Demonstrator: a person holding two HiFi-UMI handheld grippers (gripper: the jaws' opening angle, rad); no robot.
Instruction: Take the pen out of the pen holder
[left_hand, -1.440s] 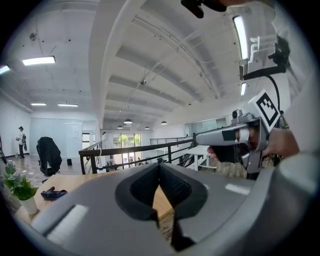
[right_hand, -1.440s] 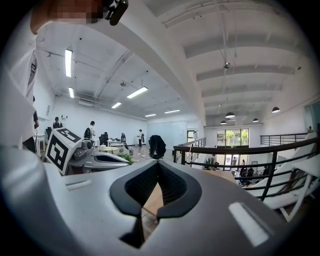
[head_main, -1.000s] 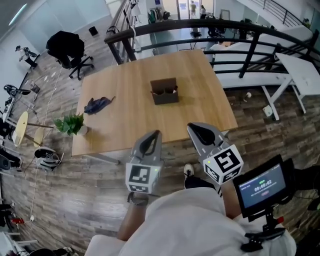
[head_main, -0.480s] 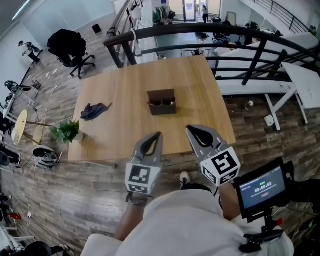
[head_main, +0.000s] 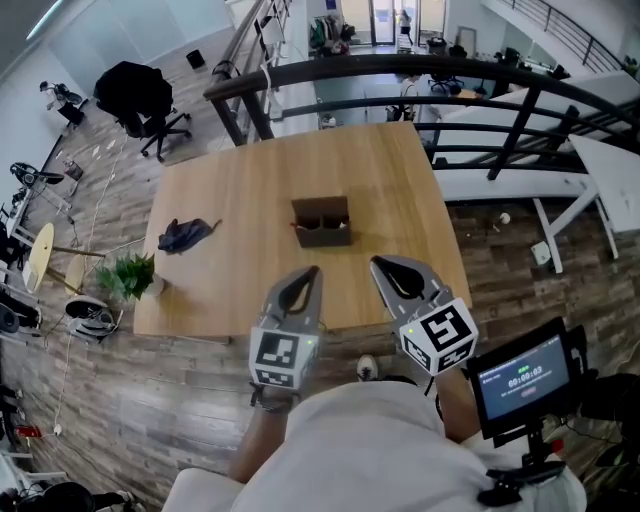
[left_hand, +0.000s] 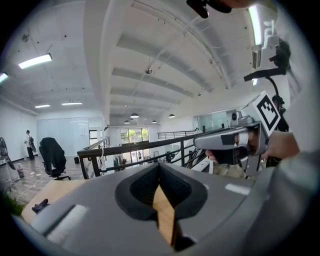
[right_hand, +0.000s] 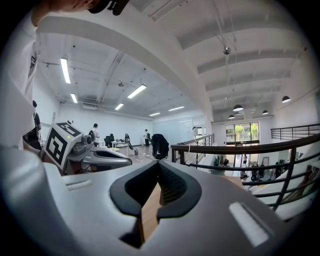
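Observation:
A brown pen holder (head_main: 322, 221) stands near the middle of the wooden table (head_main: 230, 190); what it holds is too small to make out. Both grippers hover side by side at the table's near edge, short of the holder and pointing at it. My left gripper (head_main: 311, 272) is shut and empty, its tips (left_hand: 159, 166) meeting with only table wood showing behind them. To its right, my right gripper (head_main: 384, 265) is also shut with nothing in it, as its own view (right_hand: 159, 164) shows. Each gripper appears in the other's view, the right gripper (left_hand: 225, 142) and the left gripper (right_hand: 100, 155).
A dark blue cloth (head_main: 185, 234) lies on the table's left part. A potted plant (head_main: 130, 275) stands on the floor by the near left corner. A black railing (head_main: 400, 70) runs behind the table, an office chair (head_main: 135, 95) stands far left, and a small screen (head_main: 525, 378) sits at lower right.
The table and pen holder have come nearer in the head view. Both grippers have advanced together from over the floor to the table's near edge, still shut.

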